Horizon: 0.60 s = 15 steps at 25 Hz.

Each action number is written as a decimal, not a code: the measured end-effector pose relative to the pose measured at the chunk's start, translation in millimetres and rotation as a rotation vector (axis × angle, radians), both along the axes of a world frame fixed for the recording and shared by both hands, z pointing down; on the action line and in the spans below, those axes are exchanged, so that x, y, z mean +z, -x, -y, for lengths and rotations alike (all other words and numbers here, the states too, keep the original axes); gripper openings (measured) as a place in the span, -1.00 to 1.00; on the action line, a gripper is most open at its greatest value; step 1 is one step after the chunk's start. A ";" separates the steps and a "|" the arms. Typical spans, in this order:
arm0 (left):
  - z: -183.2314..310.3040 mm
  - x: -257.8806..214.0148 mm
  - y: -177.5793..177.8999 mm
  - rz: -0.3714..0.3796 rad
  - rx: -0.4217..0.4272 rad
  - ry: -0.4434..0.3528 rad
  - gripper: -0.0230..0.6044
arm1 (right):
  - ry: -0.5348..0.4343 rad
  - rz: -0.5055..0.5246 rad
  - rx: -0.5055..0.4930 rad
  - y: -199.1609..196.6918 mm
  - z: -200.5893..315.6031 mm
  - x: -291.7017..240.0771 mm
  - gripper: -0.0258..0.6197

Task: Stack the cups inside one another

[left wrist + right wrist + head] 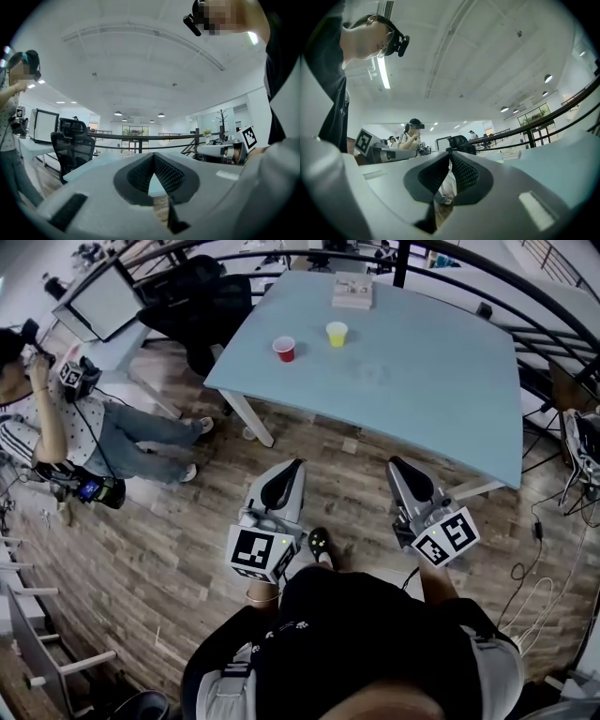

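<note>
A red cup and a yellow cup stand upright and apart on the far part of a light-blue table in the head view. Both grippers are held over the wooden floor, short of the table's near edge. My left gripper points toward the table with its jaws together and nothing between them; its tips meet in the left gripper view. My right gripper is likewise shut and empty, its tips closed. Neither cup shows in the two gripper views.
A flat white box lies at the table's far edge. A seated person is at the left by a desk with a monitor. A black office chair stands at the table's left corner. A curved black railing runs behind.
</note>
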<state>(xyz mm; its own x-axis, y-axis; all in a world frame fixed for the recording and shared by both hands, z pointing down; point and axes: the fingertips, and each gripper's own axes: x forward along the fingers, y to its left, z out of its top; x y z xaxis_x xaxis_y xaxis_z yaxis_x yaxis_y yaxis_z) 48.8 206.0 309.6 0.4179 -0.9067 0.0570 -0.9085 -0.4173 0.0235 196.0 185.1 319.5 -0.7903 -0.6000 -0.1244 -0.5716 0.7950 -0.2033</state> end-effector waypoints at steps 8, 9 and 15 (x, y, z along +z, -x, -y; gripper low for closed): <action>23.5 0.6 42.4 -0.017 0.012 -0.003 -0.95 | -0.003 -0.019 0.060 30.0 27.0 0.5 -0.86; 25.9 0.6 48.3 -0.020 0.011 -0.001 -0.95 | -0.005 -0.019 0.065 34.5 30.2 0.3 -0.84; 42.1 1.0 76.7 -0.022 0.024 -0.019 -0.95 | -0.026 -0.038 0.090 59.9 45.4 -1.7 -0.82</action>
<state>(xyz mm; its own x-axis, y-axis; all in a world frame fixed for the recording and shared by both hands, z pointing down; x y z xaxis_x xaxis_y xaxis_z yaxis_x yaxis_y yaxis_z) -27.8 163.9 310.6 0.4407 -0.8972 0.0299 -0.8975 -0.4397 0.0355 136.1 139.7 317.8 -0.7378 -0.6657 -0.1118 -0.6478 0.7448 -0.1601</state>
